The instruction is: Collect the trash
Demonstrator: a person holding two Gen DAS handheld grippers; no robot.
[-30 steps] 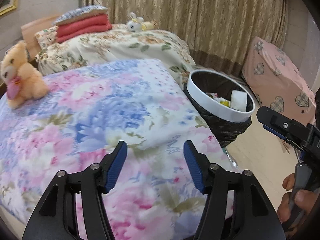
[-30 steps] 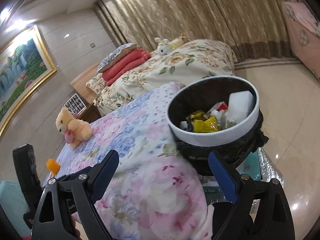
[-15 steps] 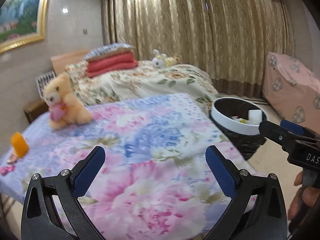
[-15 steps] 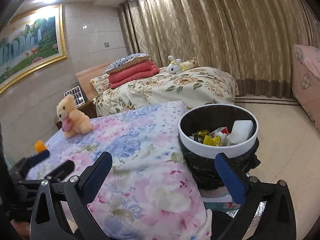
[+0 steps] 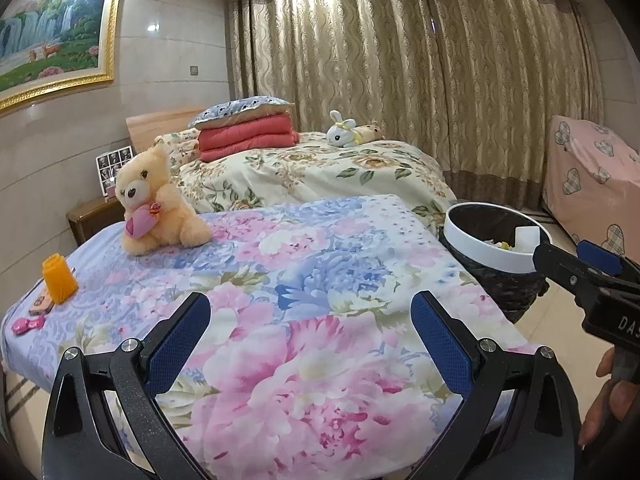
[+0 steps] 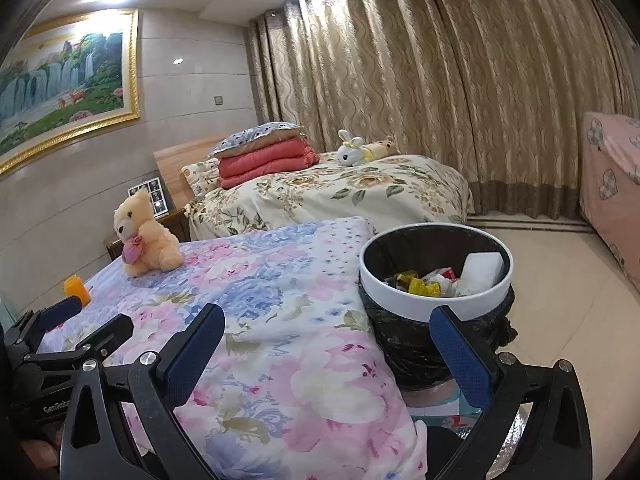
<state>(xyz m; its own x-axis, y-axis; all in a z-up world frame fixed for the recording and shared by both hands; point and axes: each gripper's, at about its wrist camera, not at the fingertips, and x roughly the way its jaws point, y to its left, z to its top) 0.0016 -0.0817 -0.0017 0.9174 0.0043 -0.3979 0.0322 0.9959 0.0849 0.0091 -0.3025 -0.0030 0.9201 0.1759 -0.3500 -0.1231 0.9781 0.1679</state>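
A white-rimmed bin with a black liner (image 6: pixel 436 304) (image 5: pixel 494 240) stands on the floor beside the near bed. It holds a white box, yellow wrappers and other scraps. My left gripper (image 5: pixel 310 320) hangs open over the floral bedspread (image 5: pixel 300 280), with nothing between its blue pads. My right gripper (image 6: pixel 326 334) is open too, with the bedspread's corner and the bin's near side showing between its fingers. Each gripper shows at the edge of the other's view. At the bed's far left lie an orange ribbed cup (image 5: pixel 59 278), a flat brown item (image 5: pixel 42 304) and a pink piece (image 5: pixel 26 326).
A teddy bear (image 5: pixel 154 200) sits on the near bed. The second bed behind holds a folded red blanket (image 5: pixel 246 138) and a toy rabbit (image 5: pixel 343 134). A pink covered piece of furniture (image 5: pixel 592 184) stands at the right, with curtains behind. A person's hand (image 5: pixel 608 396) grips the right tool.
Both grippers have opened wider and tilted up, so the views now take in the whole room instead of the bedspread and bin close up. The orange cup has come into sight.
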